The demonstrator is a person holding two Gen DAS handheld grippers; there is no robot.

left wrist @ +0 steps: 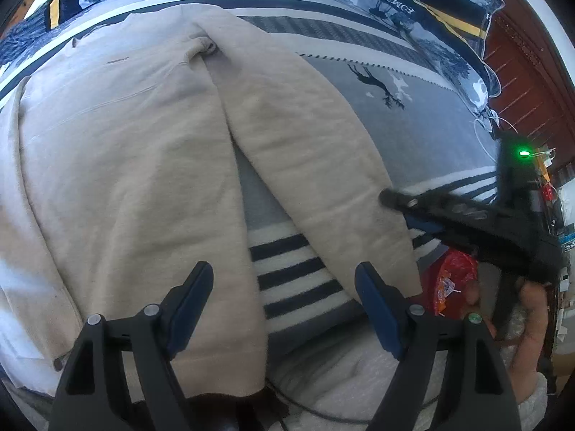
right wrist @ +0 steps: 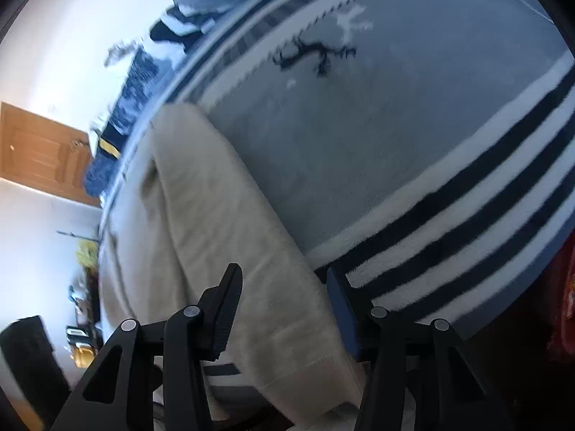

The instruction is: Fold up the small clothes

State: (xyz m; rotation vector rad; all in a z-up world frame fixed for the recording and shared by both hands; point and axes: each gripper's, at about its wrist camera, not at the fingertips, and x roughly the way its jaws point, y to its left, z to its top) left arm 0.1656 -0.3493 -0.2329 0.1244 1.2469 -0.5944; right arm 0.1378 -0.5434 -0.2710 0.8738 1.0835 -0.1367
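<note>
1. Beige fleece trousers (left wrist: 125, 165) lie spread flat on the bed, waistband at the far end from both claws, the two legs running back toward them with a narrow gap between the legs.
2. Under the trousers, a grey woven blanket (left wrist: 424, 133) with white and navy stripes and a dark deer figure covers the bed; it stretches ahead and to the right of the left claw.
3. Beyond the blanket, at the far edge, blue-and-white patterned pillows (left wrist: 445, 32) sit, well apart from both claws.
4. Left claw (left wrist: 284, 309) hangs above the near ends of the legs, its blue-padded fingers spread wide with nothing pinched; the hem of the left leg lies under its left finger, the striped blanket shows between the fingers, and the right leg's hem is by its right finger.
5. Right claw (right wrist: 284, 305) straddles the right trouser leg near its hem, the fabric lying between its fingers, which stand partly apart; the view is blurred and I cannot tell whether the pads press the cloth.
6. To the right of the left claw, a person's hand (left wrist: 528, 327) grips the handle of the right claw.
7. Just below the right claw's fingers, in the left wrist view, a crumpled red plastic wrapper (left wrist: 449, 280) lies at the bed's edge.
</note>
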